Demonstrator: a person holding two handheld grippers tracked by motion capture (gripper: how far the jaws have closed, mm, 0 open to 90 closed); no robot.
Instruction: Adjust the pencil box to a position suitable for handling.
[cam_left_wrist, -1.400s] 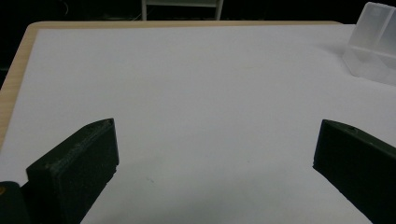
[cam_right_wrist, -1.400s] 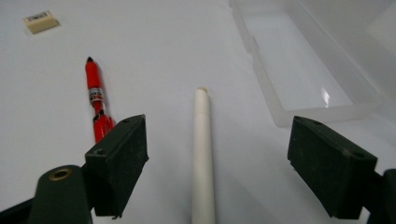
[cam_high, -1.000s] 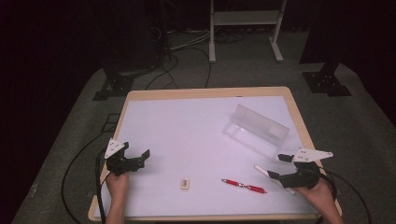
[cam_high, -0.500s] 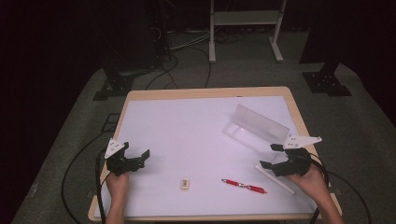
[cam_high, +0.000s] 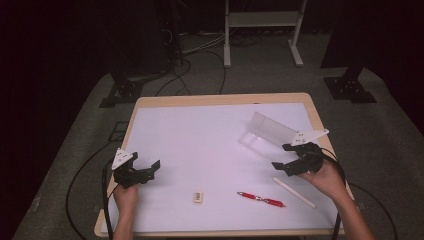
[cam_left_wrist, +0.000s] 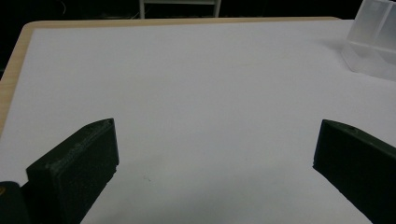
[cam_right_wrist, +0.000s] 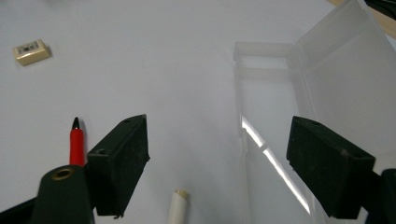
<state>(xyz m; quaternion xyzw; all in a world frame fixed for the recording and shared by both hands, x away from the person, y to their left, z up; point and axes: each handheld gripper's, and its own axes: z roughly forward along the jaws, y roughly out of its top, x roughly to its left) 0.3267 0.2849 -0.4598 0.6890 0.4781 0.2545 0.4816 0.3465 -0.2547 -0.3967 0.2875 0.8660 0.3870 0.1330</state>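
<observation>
Right gripper (cam_high: 294, 161) spread, empty, above white stick (cam_high: 294, 191) beside clear box (cam_high: 266, 131) (lid up); left gripper (cam_high: 141, 170) spread.

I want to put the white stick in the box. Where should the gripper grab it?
Probably around the middle of the white stick, coming straight down from above. It lies flat on the table, long and thin, so the open right gripper should turn its jaws across the stick's width.
</observation>
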